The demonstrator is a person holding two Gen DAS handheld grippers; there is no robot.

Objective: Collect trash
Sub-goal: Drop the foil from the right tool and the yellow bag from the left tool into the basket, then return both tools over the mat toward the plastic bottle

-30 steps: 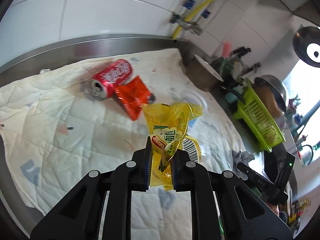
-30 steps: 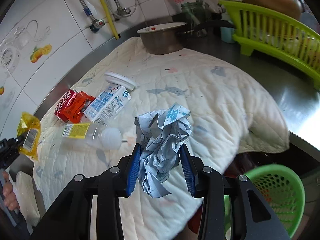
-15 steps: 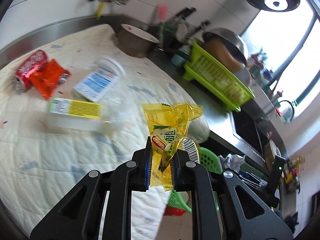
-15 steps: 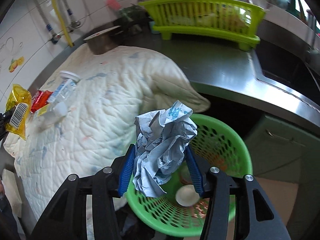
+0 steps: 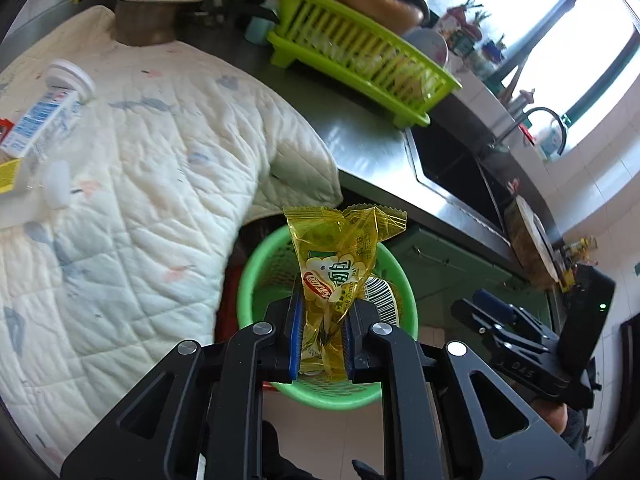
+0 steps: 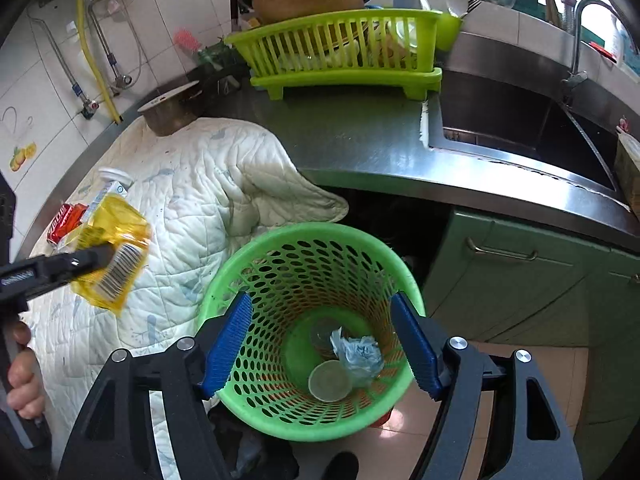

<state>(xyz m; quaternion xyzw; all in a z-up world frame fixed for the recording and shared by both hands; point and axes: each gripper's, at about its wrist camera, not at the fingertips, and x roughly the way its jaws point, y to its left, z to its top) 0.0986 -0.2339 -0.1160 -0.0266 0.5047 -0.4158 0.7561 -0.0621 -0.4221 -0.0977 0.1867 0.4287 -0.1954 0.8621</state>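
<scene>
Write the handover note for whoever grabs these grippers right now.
Left gripper: shut on the yellow snack wrapper, held above the green basket.
Right gripper: open and empty over the basket.
Done: blue-white crumpled paper lies in the basket bottom beside a round lid.
Left: drop the wrapper; then the milk carton, the clear bottle and the red can on the quilt.

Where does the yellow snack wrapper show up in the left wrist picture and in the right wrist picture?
Left wrist view: yellow wrapper at centre, pinched in the left tongs, in front of the green basket.
Right wrist view: far left, barcode showing, over the quilt.
Shared landmark: the green basket, at lower centre in both views.
</scene>
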